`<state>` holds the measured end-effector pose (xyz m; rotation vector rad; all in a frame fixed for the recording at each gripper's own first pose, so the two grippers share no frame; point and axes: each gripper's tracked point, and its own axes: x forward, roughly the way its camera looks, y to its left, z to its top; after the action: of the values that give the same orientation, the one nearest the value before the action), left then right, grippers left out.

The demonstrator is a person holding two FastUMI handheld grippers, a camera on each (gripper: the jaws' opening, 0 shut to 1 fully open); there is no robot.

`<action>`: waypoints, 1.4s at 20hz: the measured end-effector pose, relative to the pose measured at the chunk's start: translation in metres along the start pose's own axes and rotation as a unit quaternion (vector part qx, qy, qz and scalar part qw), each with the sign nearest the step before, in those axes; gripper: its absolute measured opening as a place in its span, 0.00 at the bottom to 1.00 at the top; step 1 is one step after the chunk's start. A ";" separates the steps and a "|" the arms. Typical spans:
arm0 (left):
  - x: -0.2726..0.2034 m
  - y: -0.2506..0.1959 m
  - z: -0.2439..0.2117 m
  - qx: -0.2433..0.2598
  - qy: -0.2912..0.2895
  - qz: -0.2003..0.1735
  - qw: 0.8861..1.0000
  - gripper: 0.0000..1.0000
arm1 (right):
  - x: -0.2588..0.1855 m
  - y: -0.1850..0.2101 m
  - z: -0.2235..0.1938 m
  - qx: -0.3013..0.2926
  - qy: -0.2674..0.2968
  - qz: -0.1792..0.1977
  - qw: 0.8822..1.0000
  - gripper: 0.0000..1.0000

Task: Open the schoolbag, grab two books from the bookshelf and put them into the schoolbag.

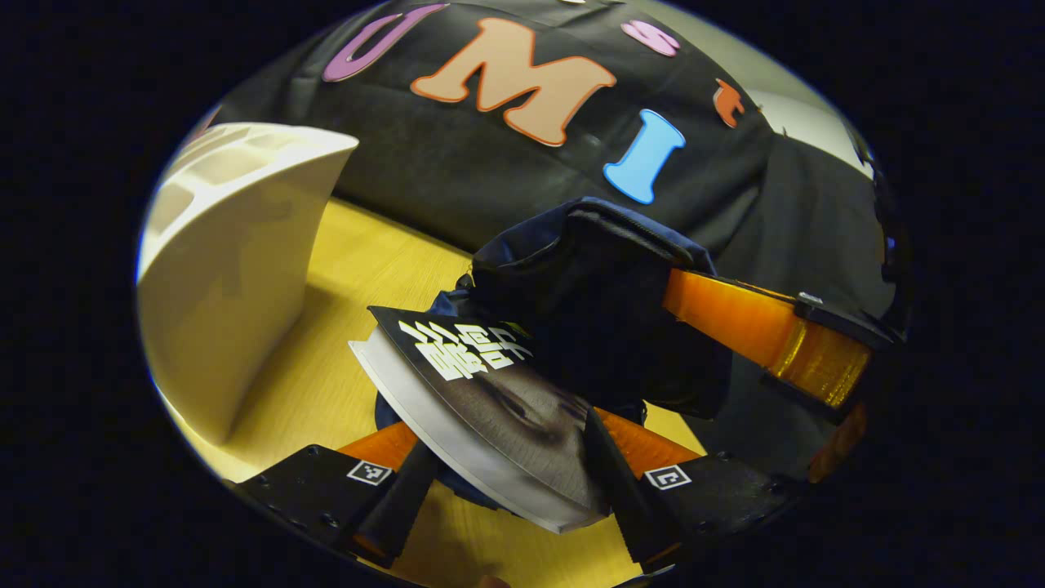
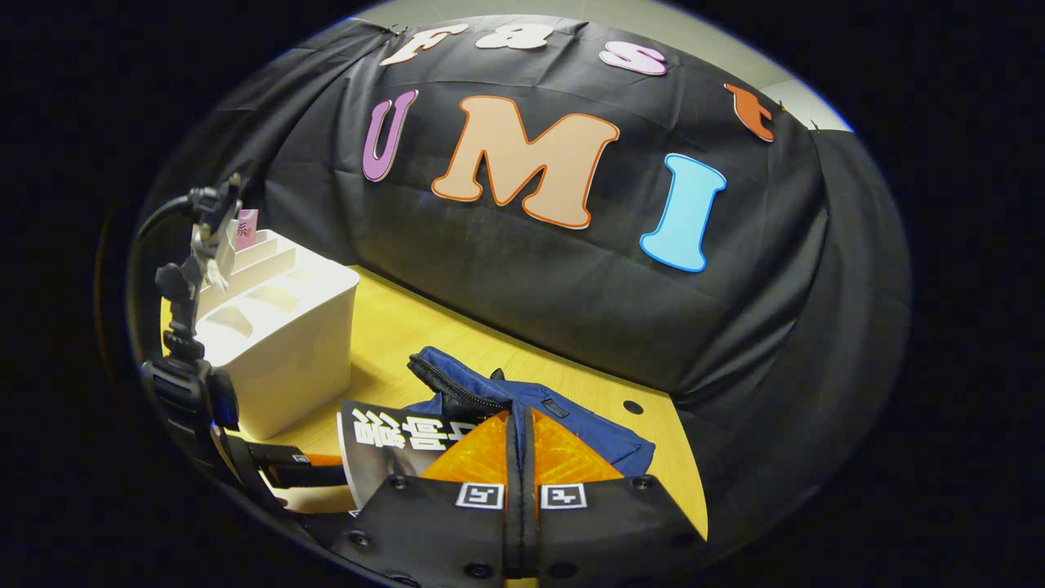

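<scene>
In the left gripper view, the white bookshelf (image 1: 237, 269) stands at the left side of the wooden desk (image 1: 367, 269), its open compartments facing up and its curved side wall turned toward the camera. To its right, the left gripper (image 1: 506, 482) grips a book (image 1: 490, 400) with a dark cover and white lettering: one finger presses on the cover's near edge at the left, the other on the right, and the pale page block shows below the cover. The book tilts, its far corner pointing into the mouth of the dark blue schoolbag (image 1: 596, 302), which lies on the desk just behind it, near the back edge by the black cloth wall. Farther right, the right gripper (image 1: 694, 306) reaches in from the side and its fingers hold the upper edge of the bag's opening, lifting the fabric.

In the right gripper view, the bookshelf (image 2: 277, 327) sits at the far left of the desk (image 2: 408, 327), with a small pinkish item standing in its rear compartment. The left gripper's body and a cabled mount appear dark along the left edge. Next comes the book (image 2: 384, 445), just beside the schoolbag (image 2: 522, 400), whose zipper edge runs along its raised left flap. The right gripper (image 2: 520, 425) has its two fingers pressed together on the bag's fabric, no gap visible between them.
</scene>
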<state>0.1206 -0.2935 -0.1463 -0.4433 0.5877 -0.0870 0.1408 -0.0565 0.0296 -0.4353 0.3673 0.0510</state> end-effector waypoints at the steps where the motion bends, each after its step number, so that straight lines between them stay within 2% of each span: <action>1: -0.001 -0.001 0.003 0.022 0.000 0.002 1.000 0.96 | -0.001 -0.002 0.001 0.003 0.000 0.000 1.000 0.03; 3: -0.010 0.001 0.007 0.062 0.004 0.001 0.998 0.99 | 0.000 -0.004 0.003 0.004 -0.001 -0.002 1.000 0.03; 8: -0.029 0.007 0.023 0.086 0.017 -0.003 0.996 1.00 | 0.001 -0.003 0.003 0.000 0.001 0.000 1.000 0.03; 11: -0.036 0.011 0.041 0.104 -0.002 -0.002 0.995 0.99 | 0.002 -0.005 0.006 0.002 0.001 -0.002 1.000 0.03; 14: -0.032 0.018 0.051 0.094 -0.006 -0.002 0.996 0.98 | 0.003 -0.008 0.011 0.012 -0.004 -0.003 1.000 0.03; 17: -0.023 0.017 0.065 0.086 -0.015 0.000 0.996 0.97 | 0.007 -0.018 0.021 0.048 -0.009 -0.004 0.999 0.02; 20: -0.006 0.008 0.081 0.068 -0.025 -0.004 0.997 0.98 | 0.016 -0.029 0.031 0.075 -0.009 -0.002 0.997 0.03; 21: -0.001 0.004 0.084 0.072 -0.024 -0.003 0.997 0.95 | 0.017 -0.032 0.033 0.078 -0.008 -0.003 0.997 0.03; 22: 0.008 0.001 0.090 0.090 -0.026 0.004 0.996 0.95 | 0.022 -0.036 0.037 0.085 -0.008 -0.003 0.996 0.03; 23: 0.025 -0.007 0.090 0.133 -0.012 0.010 0.991 0.95 | 0.028 -0.038 0.038 0.102 -0.004 -0.001 0.995 0.02; 24: 0.020 -0.009 0.076 0.157 0.022 0.005 0.987 0.96 | 0.029 -0.041 0.038 0.106 -0.003 -0.001 0.994 0.03; 26: -0.002 -0.019 0.079 0.177 0.008 -0.028 0.984 0.99 | 0.028 -0.044 0.036 0.107 -0.001 -0.001 0.994 0.03; 28: -0.021 -0.002 0.095 0.214 -0.016 -0.007 0.977 0.98 | 0.027 -0.048 0.035 0.111 0.000 0.000 0.994 0.03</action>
<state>0.1560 -0.2548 -0.0643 -0.0295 0.5170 -0.2156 0.1841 -0.0858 0.0687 -0.2165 0.3682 0.0095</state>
